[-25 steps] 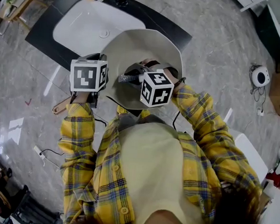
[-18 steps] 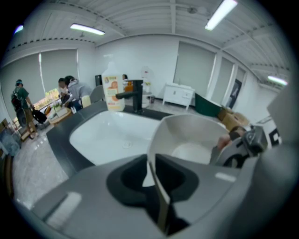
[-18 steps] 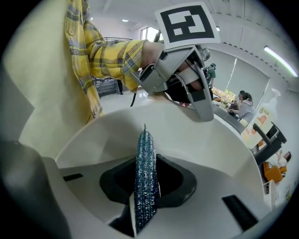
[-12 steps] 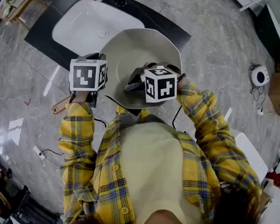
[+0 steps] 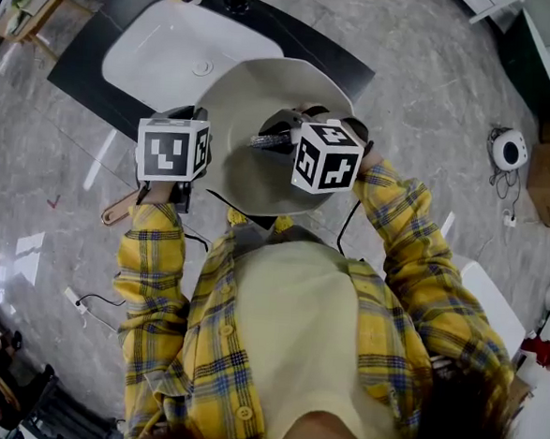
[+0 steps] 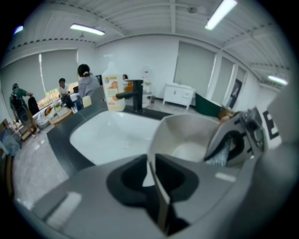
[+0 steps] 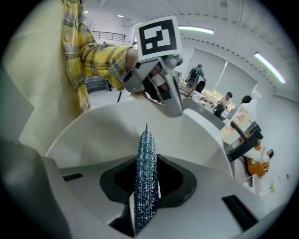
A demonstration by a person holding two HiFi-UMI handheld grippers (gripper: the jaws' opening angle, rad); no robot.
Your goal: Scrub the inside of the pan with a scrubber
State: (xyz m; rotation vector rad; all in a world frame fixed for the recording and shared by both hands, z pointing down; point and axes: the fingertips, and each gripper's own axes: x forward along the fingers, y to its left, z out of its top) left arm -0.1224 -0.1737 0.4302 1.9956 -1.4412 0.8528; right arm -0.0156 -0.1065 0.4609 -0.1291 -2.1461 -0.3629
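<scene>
Left tongs [image 6: 152, 175] clamped on pan [image 6: 187, 133] rim, right tongs [image 7: 145, 191] pinching scrubber [image 7: 146, 149], both angled down, elbows bent

No legible text, number or brand appears in any view. The left cube [image 5: 172, 148] and the right cube [image 5: 328, 157] carry black-and-white square marker patterns, not letters. The bottle [image 6: 113, 92] beside the faucet [image 6: 133, 95] bears an orange-and-white label; its print is too small to read.

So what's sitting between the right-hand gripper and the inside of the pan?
A glittery blue-silver scrubber, clamped edge-on in the right gripper, stands between its jaws and the pan; the right gripper view shows it.
</scene>
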